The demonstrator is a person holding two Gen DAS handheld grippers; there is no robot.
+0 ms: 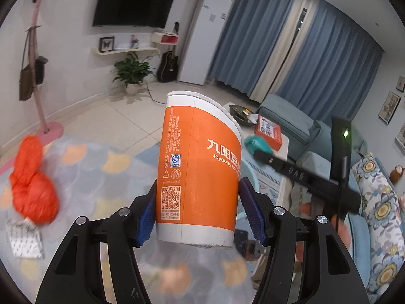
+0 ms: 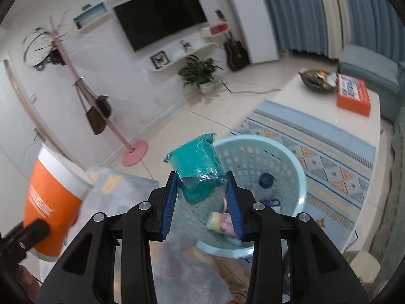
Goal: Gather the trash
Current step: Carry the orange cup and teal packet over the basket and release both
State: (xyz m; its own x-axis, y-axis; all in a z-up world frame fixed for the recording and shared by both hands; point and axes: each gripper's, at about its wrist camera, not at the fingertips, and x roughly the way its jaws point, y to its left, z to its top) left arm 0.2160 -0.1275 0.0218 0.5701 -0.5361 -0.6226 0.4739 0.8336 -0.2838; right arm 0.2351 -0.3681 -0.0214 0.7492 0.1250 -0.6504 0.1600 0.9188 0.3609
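My left gripper (image 1: pixel 197 210) is shut on an orange and white paper cup (image 1: pixel 200 169), held upright above the rug. The cup also shows at the left of the right wrist view (image 2: pixel 50 200). My right gripper (image 2: pixel 201 202) is shut on a teal packet in clear plastic (image 2: pixel 197 169), held above a light blue perforated basket (image 2: pixel 293 159). The basket holds a pink wrapper (image 2: pixel 221 221) and a dark blue lid (image 2: pixel 265 179). The teal packet and the right gripper body show in the left wrist view (image 1: pixel 258 145). An orange plastic bag (image 1: pixel 31 185) lies on the rug at left.
A white patterned paper (image 1: pixel 25 240) lies by the orange bag. A white coffee table (image 2: pixel 354 136) carries an orange box (image 2: pixel 353 93) and a dark bowl (image 2: pixel 316 79). A pink coat stand (image 2: pixel 134 149), a potted plant (image 1: pixel 133 72) and a sofa (image 1: pixel 377 210) surround the area.
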